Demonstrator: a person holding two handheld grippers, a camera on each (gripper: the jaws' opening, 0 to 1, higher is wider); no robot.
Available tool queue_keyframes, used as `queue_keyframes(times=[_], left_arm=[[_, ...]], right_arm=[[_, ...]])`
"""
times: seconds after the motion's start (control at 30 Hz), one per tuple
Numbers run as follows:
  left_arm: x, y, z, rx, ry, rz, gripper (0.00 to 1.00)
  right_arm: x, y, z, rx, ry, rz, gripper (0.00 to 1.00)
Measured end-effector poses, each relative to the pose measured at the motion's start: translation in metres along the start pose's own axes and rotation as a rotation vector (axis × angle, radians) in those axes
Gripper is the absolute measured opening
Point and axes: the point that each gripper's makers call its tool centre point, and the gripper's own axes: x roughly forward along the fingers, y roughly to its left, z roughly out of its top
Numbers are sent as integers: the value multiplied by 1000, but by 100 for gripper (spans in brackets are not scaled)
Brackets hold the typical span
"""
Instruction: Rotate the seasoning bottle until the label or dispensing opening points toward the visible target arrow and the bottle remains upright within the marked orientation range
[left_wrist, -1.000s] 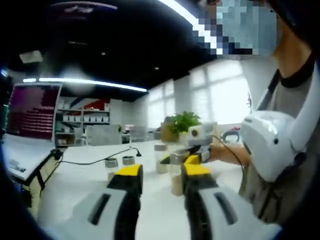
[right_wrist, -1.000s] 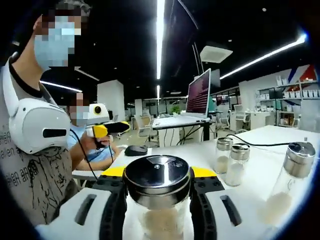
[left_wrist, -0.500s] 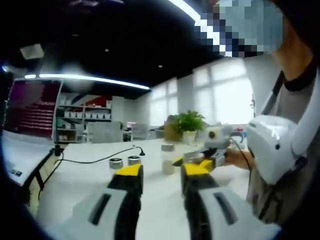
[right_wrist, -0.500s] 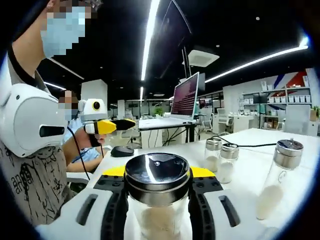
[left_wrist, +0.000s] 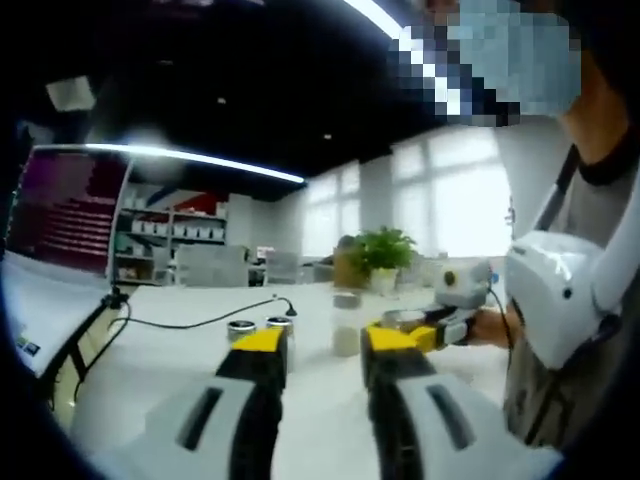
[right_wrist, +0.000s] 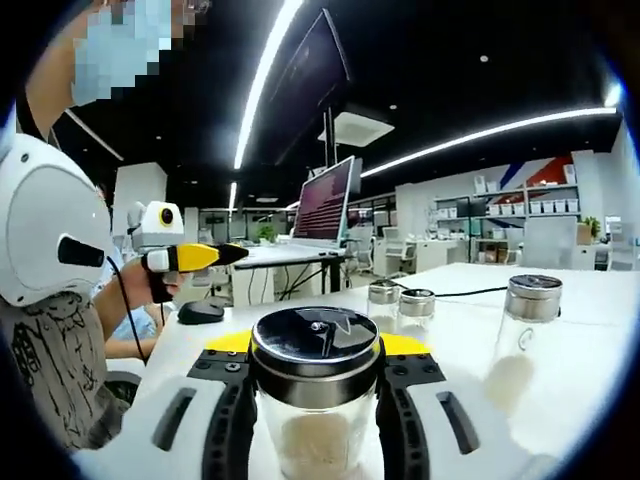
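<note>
Two grippers: right gripper (right_wrist: 315, 352) pinches seasoning bottle (right_wrist: 315, 400) upright; left gripper (left_wrist: 322, 345) jaws spread, idle. No arrow seen, alignment unconfirmed.

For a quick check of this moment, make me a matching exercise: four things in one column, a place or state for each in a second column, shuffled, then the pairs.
Things:
1. Seasoning bottle
2. Left claw
3. Laptop
4. Black cable

Places or states:
A. Open on a desk in the background, screen lit
B. Lying across the white table
C. Clamped between the right claw's jaws, steel lid on top
D. Open, nothing between its jaws

Pairs: 1-C, 2-D, 3-A, 4-B
</note>
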Motion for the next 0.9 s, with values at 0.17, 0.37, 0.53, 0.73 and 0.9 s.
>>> queue_keyframes(times=[0.17, 0.37, 0.53, 0.73, 0.9], left_arm=[[-2, -2, 4, -59, -36, -20, 31], [-3, 1, 5, -18, -48, 13, 31], [-6, 0, -4, -9, -16, -13, 31], [-15, 1, 2, -61, -70, -36, 31], [-21, 10, -1, -83, -76, -23, 31]], right_arm=[[5, -1, 0, -14, 9, -72, 45], [6, -2, -1, -6, 14, -98, 45], [2, 6, -3, 134, 22, 67, 49], [-16, -9, 8, 145, -9, 203, 64], [-26, -6, 27, 125, -68, 391, 62]])
